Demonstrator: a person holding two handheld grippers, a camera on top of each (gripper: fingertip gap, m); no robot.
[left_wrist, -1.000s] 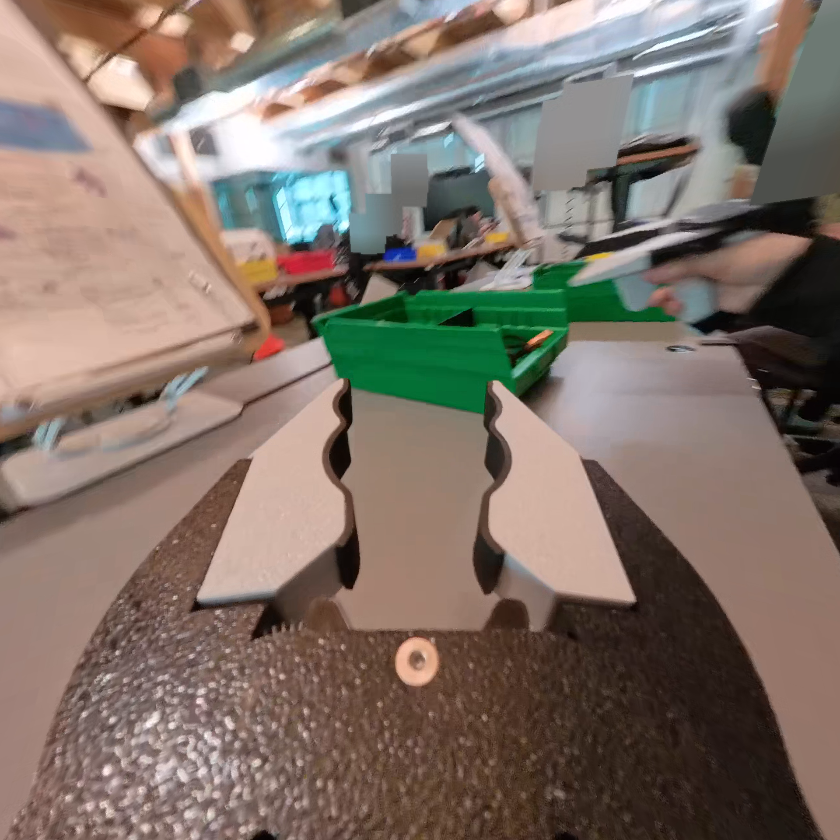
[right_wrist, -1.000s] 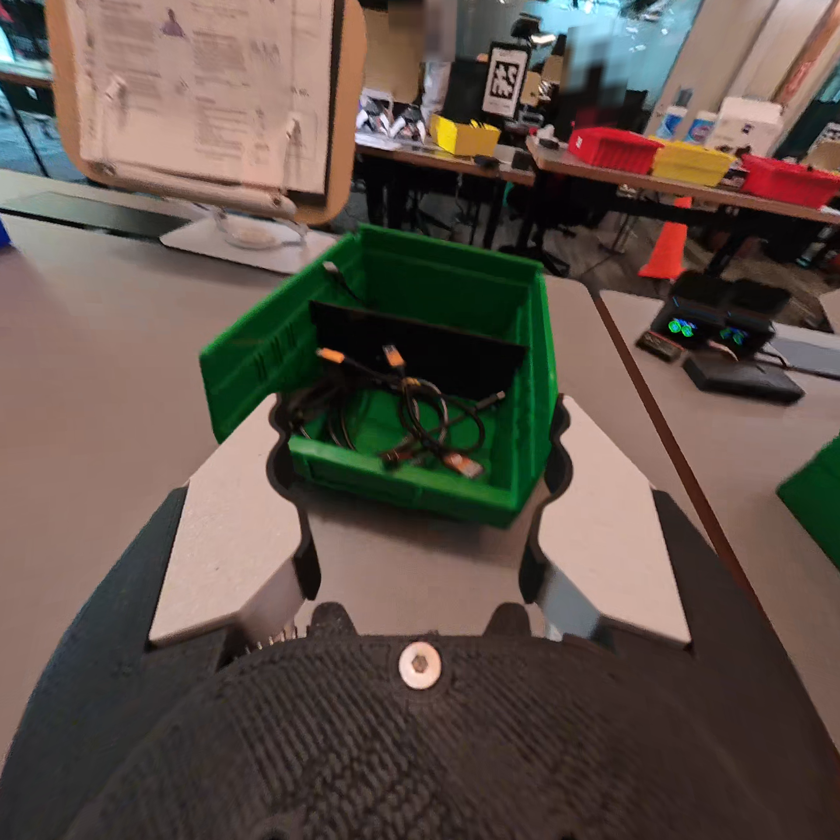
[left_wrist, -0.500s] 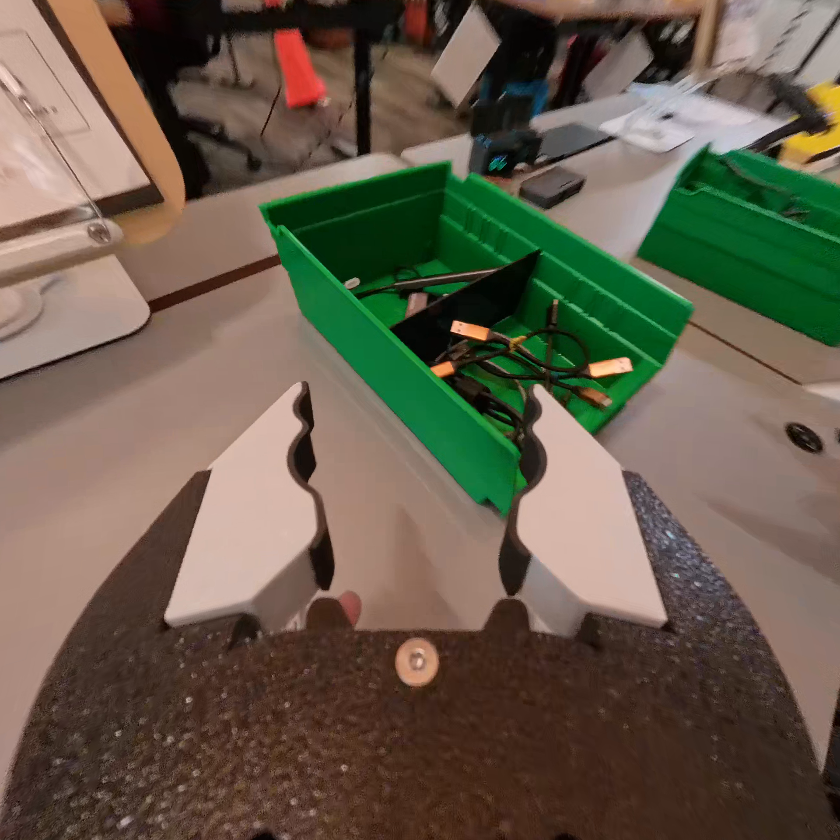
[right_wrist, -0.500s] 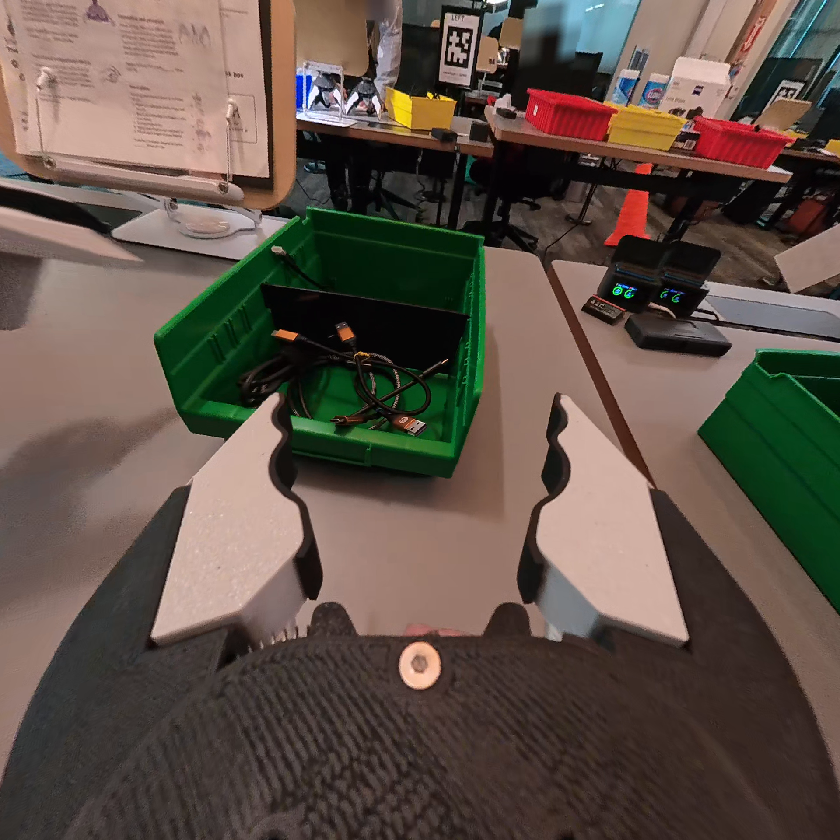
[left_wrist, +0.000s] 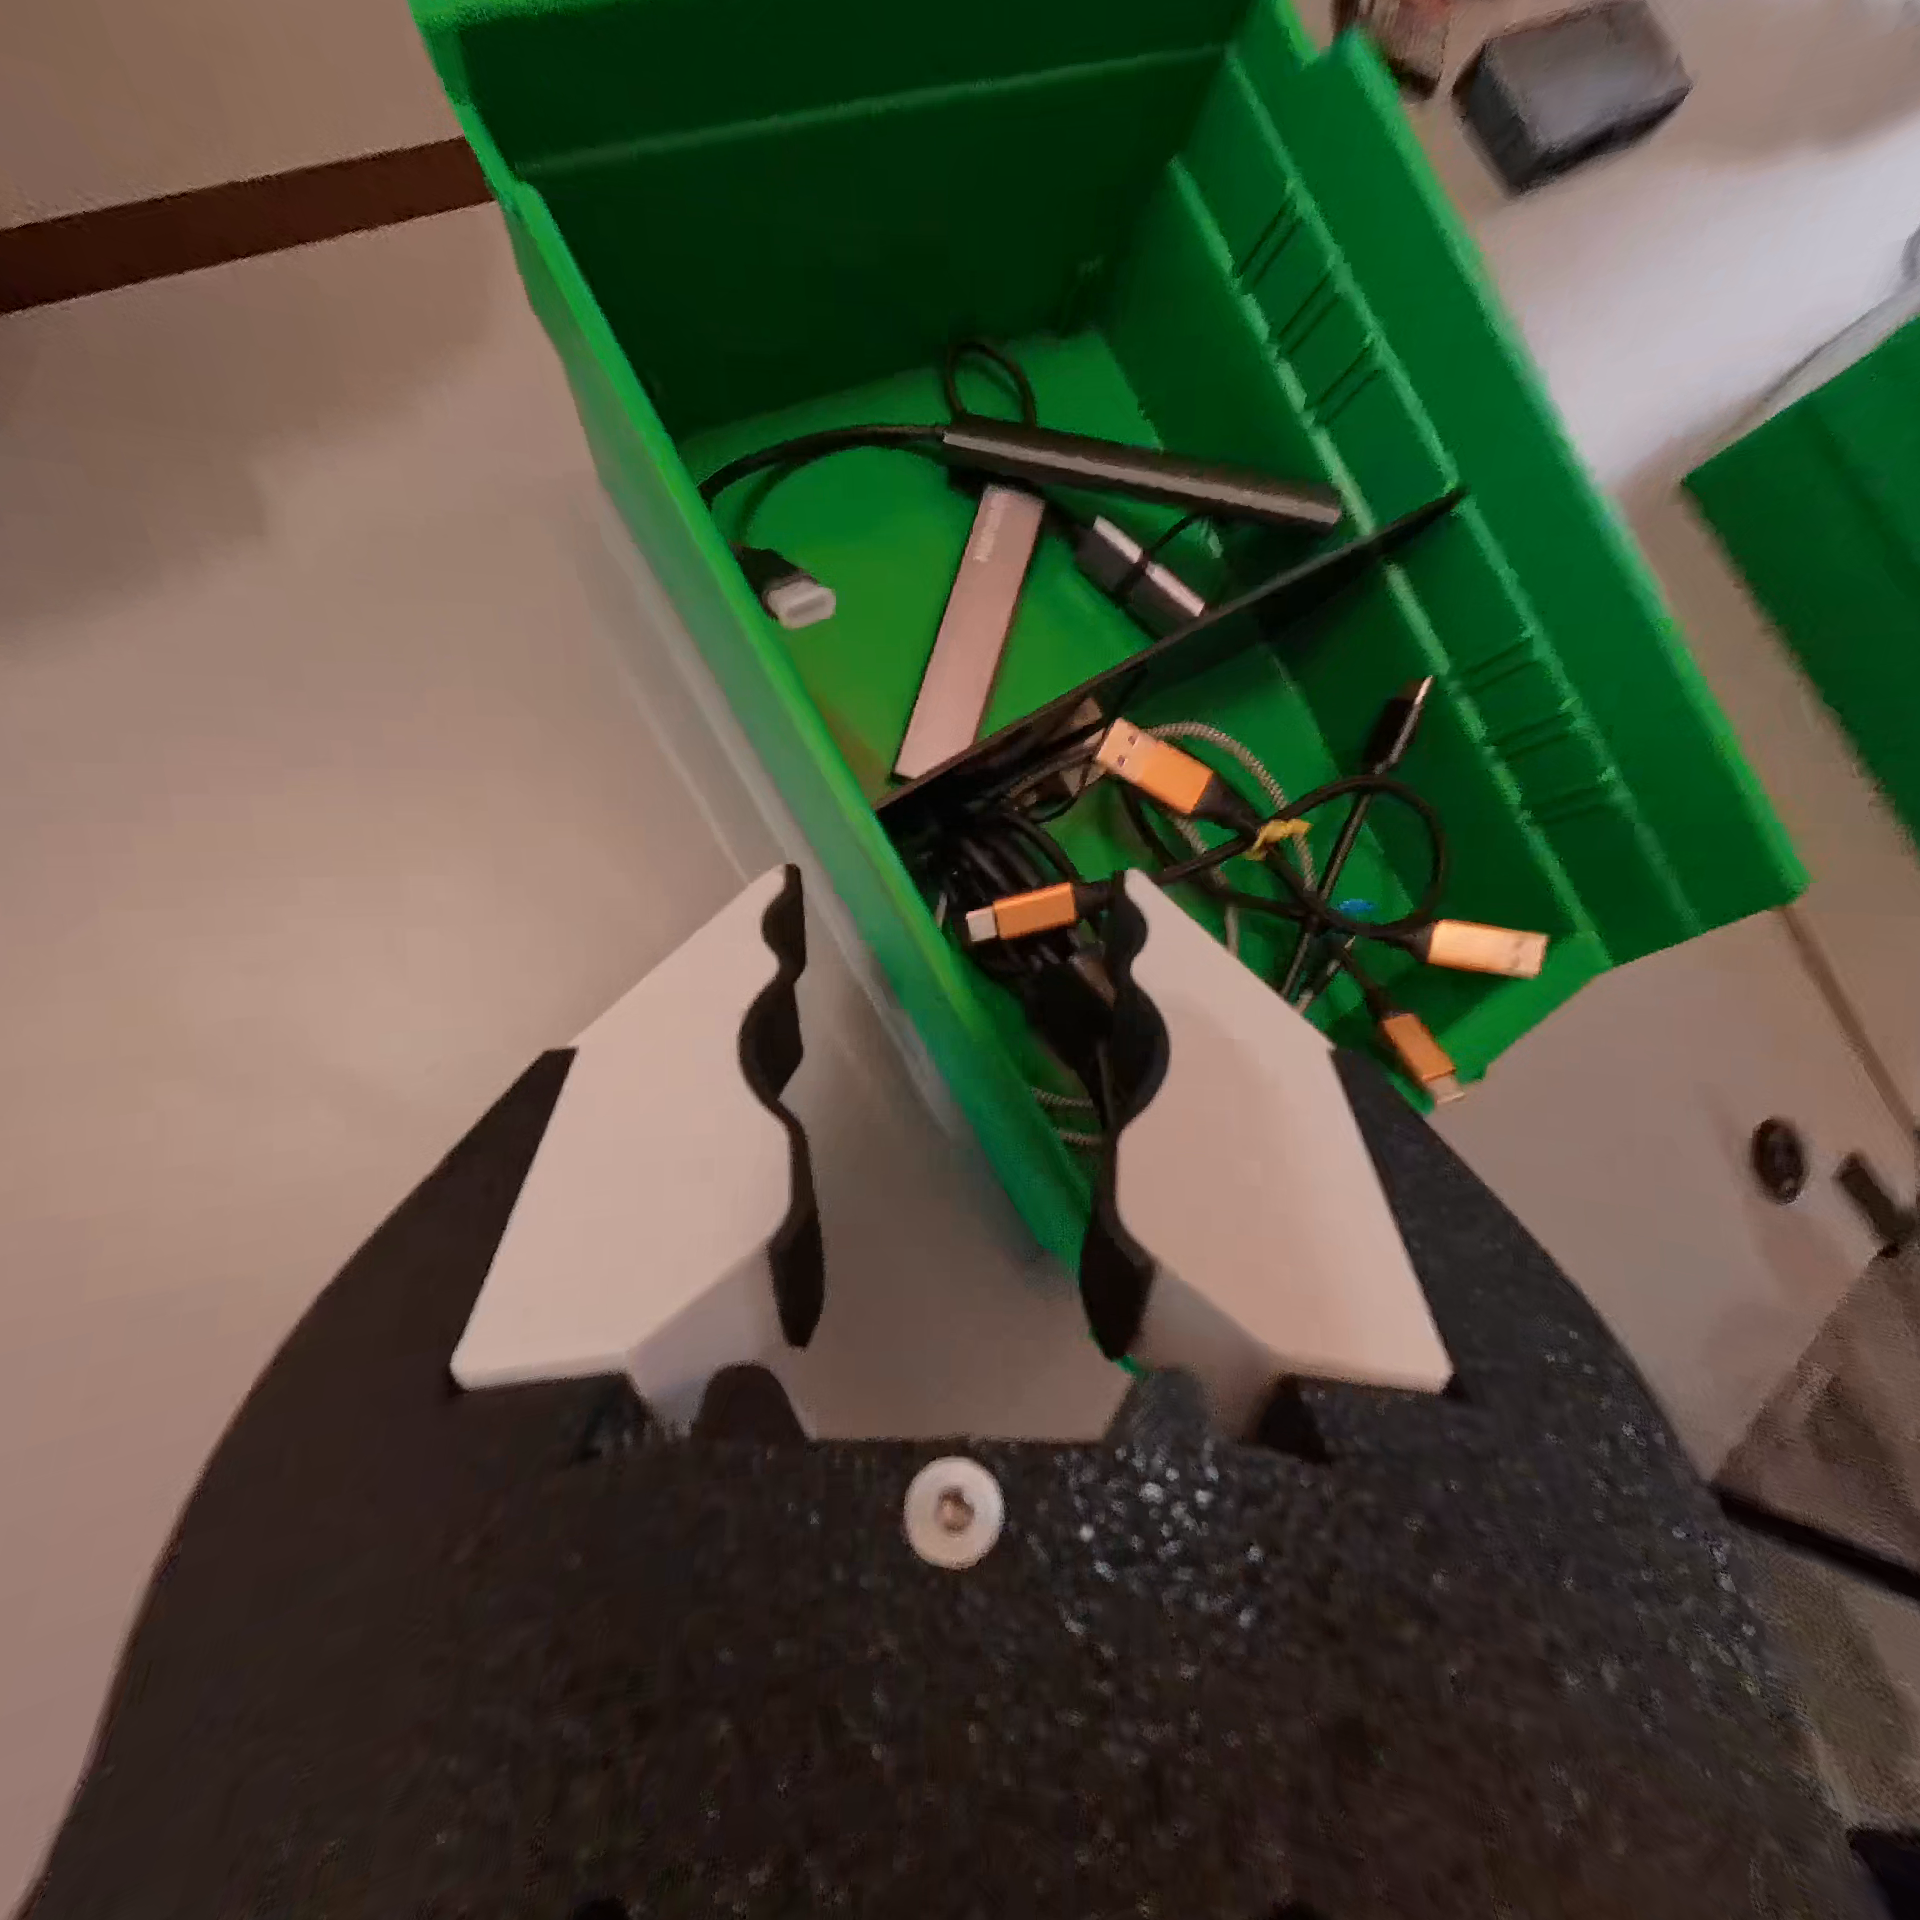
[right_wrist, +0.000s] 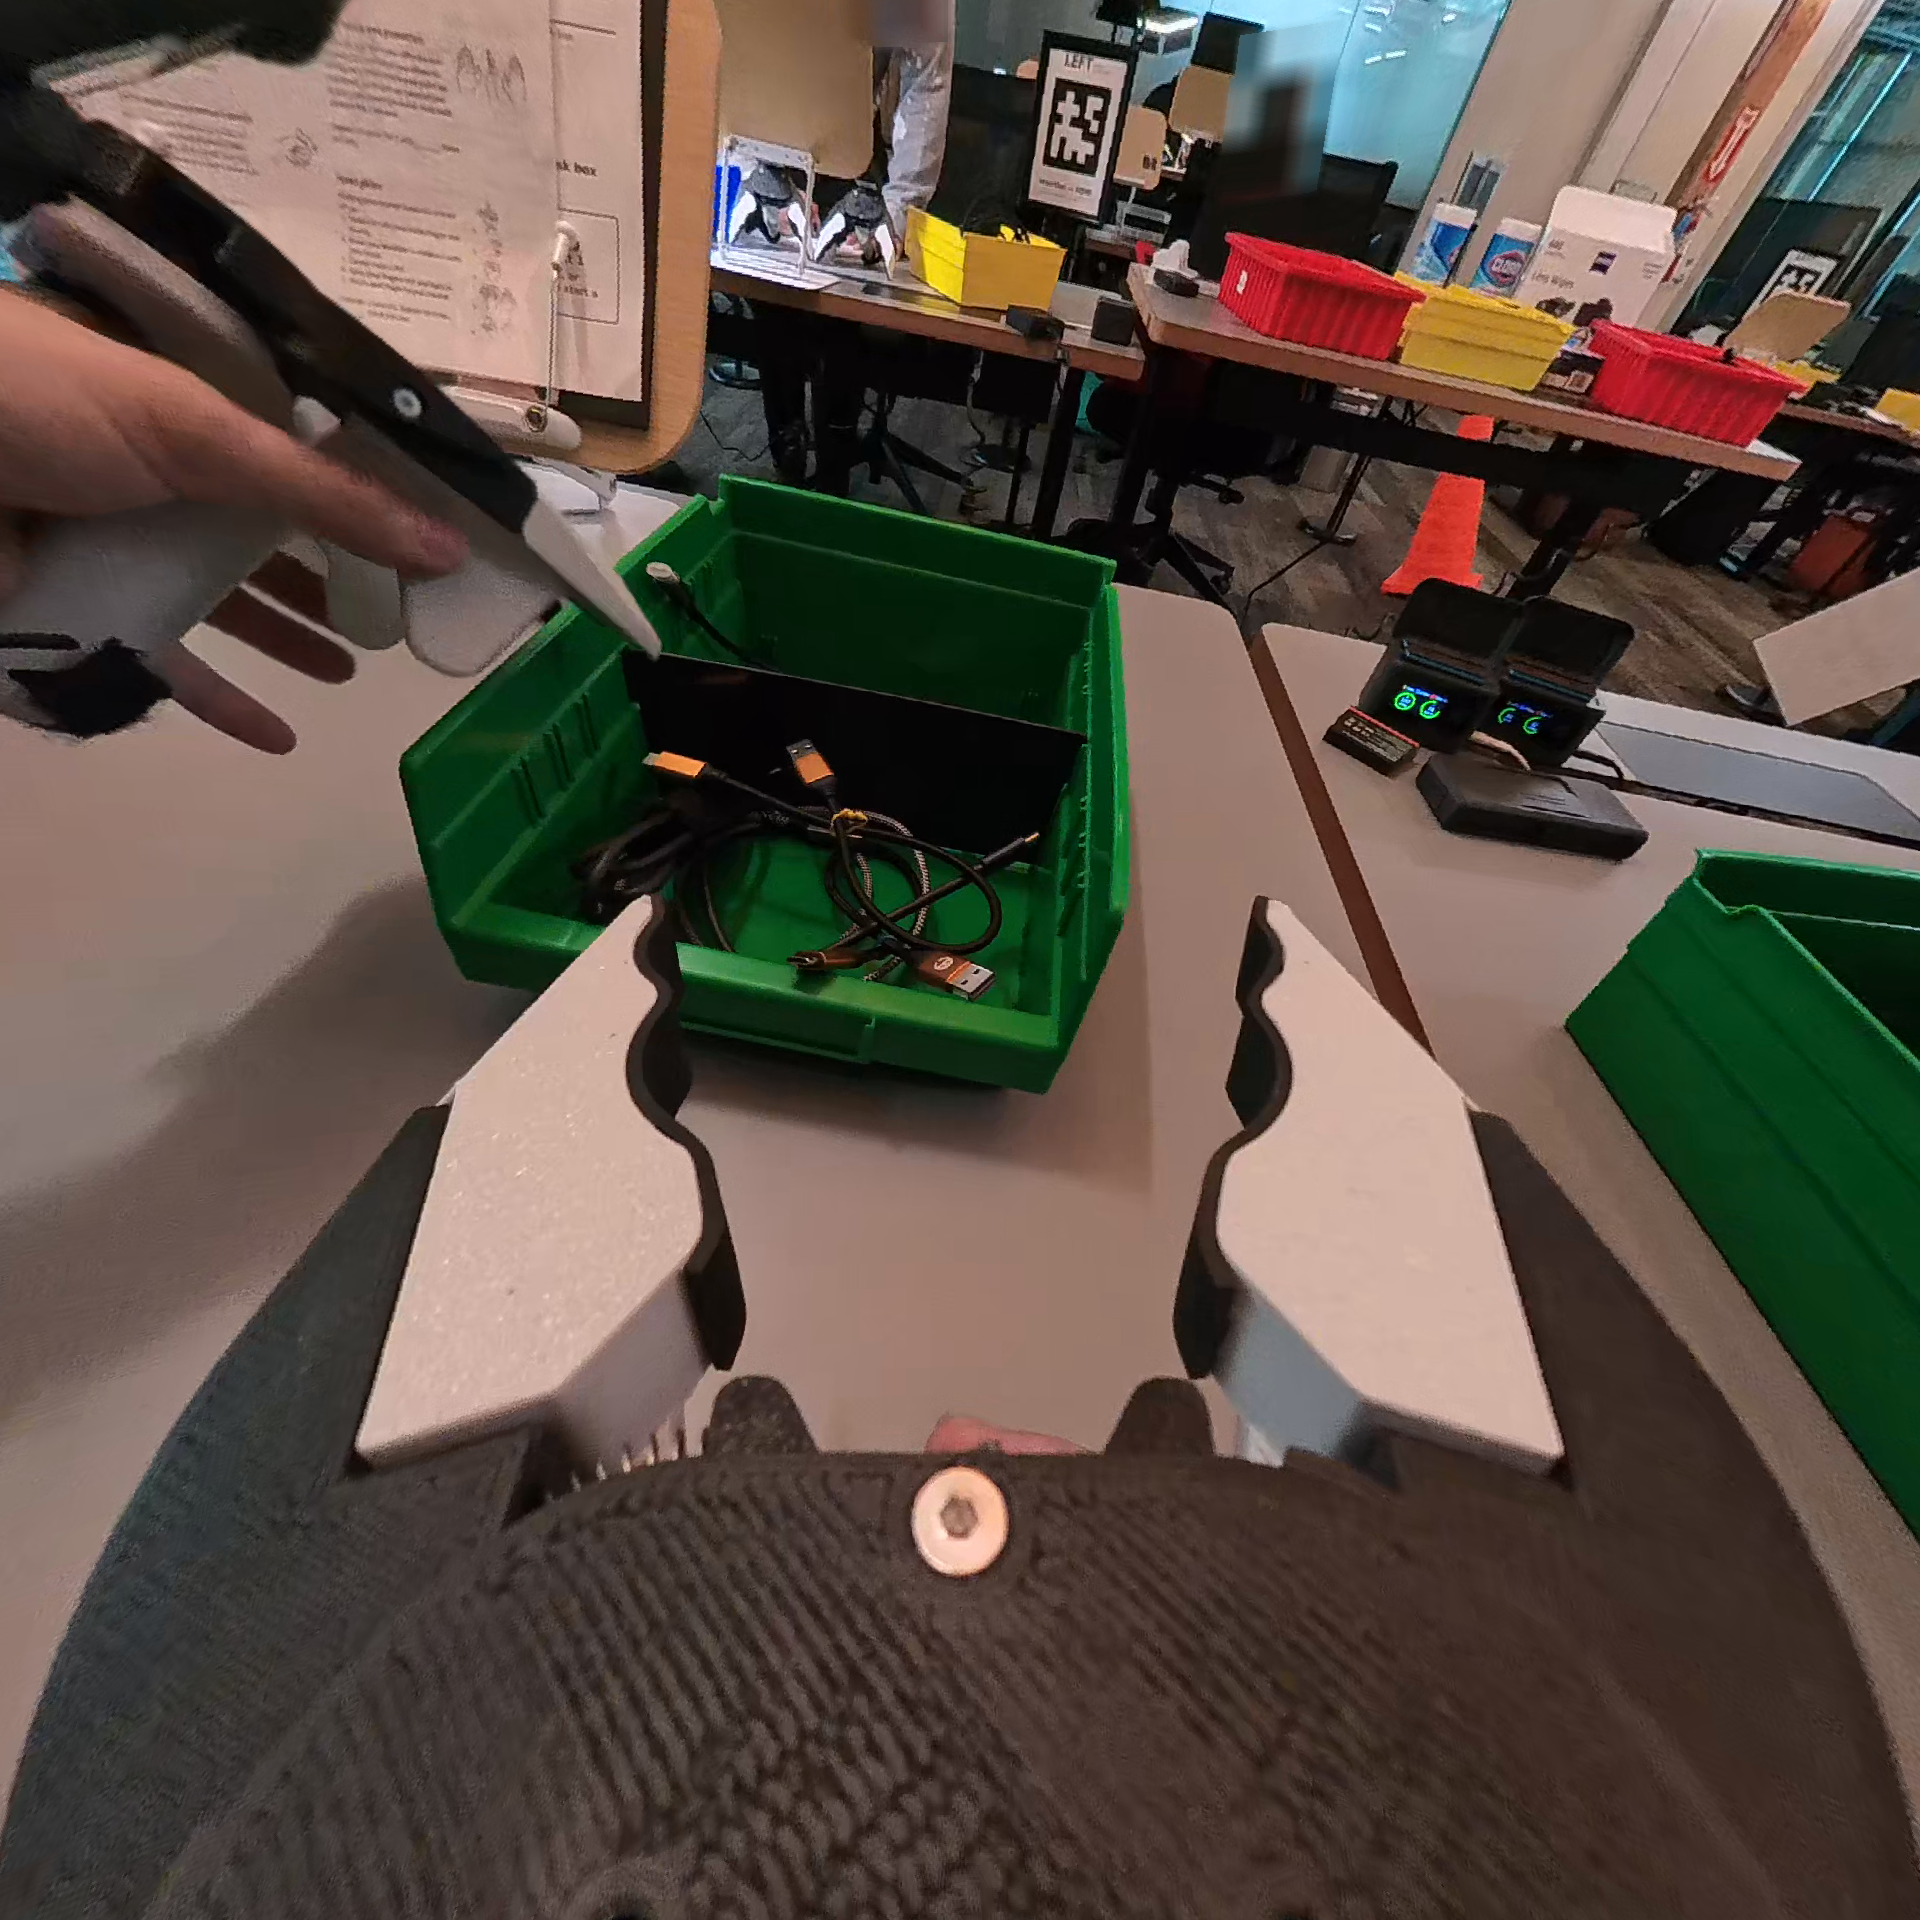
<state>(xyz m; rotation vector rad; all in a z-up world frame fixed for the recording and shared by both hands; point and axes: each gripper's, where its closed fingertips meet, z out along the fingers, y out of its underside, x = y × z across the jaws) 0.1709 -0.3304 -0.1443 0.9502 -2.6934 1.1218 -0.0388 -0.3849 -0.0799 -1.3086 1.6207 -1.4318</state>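
A green bin (left_wrist: 1351, 260) stands on the grey table, split by a black divider (left_wrist: 1247, 623). Its near part holds tangled black cables with orange plugs (left_wrist: 1164, 774). Its far part holds grey USB hubs (left_wrist: 966, 634) and an adapter. My left gripper (left_wrist: 956, 894) is open and empty, tilted down over the bin, with the bin's left wall between its fingers. In the right wrist view it (right_wrist: 613, 613) hangs over that wall, held by a hand. My right gripper (right_wrist: 954, 925) is open and empty, just in front of the bin (right_wrist: 935, 1029), facing the cables (right_wrist: 862, 883) and the divider (right_wrist: 883, 748).
A second green bin (right_wrist: 1745, 1039) sits at the right on the adjoining table, which also holds black charger cases (right_wrist: 1496, 696). A document stand (right_wrist: 416, 208) rises behind the bin at the left. Tables with red and yellow bins and an orange cone (right_wrist: 1444, 530) lie beyond.
My left gripper has swung from a level look across the room down to the bin and moved in over its left wall. My right gripper drew back a little, then held.
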